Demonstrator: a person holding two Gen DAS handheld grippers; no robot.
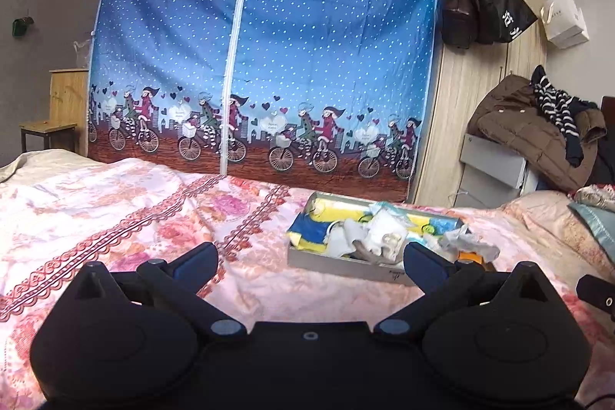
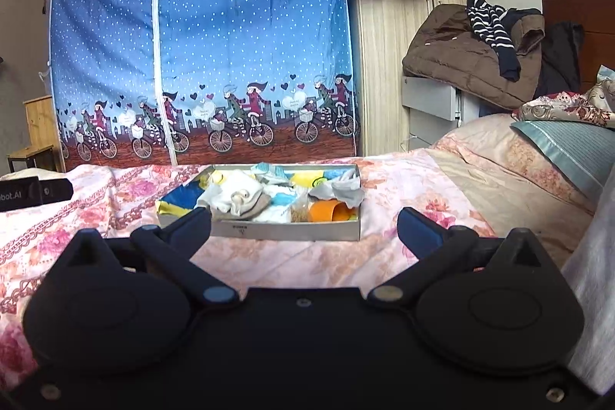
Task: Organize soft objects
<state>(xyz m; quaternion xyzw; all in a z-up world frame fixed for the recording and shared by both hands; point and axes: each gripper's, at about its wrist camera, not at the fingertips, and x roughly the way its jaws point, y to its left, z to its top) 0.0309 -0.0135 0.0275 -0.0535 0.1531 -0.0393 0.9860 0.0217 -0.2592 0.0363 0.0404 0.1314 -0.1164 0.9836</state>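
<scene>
I read the shallow grey box (image 2: pixel 261 229) of soft things as lying on the floral bedspread (image 2: pixel 384 256) straight ahead of my right gripper (image 2: pixel 303 221), its long side running across my view; the near wall sits just beyond the fingertips, and the jaws stand wide with nothing between them. From my left gripper (image 1: pixel 311 256), also spread wide and empty, the same box (image 1: pixel 346 266) lies ahead and off to the right, its near right corner behind the right finger (image 1: pixel 423 262). I judge the right hand better placed for the white sock bundle (image 2: pixel 238 198) near the box's front edge, since it faces the pile square on.
</scene>
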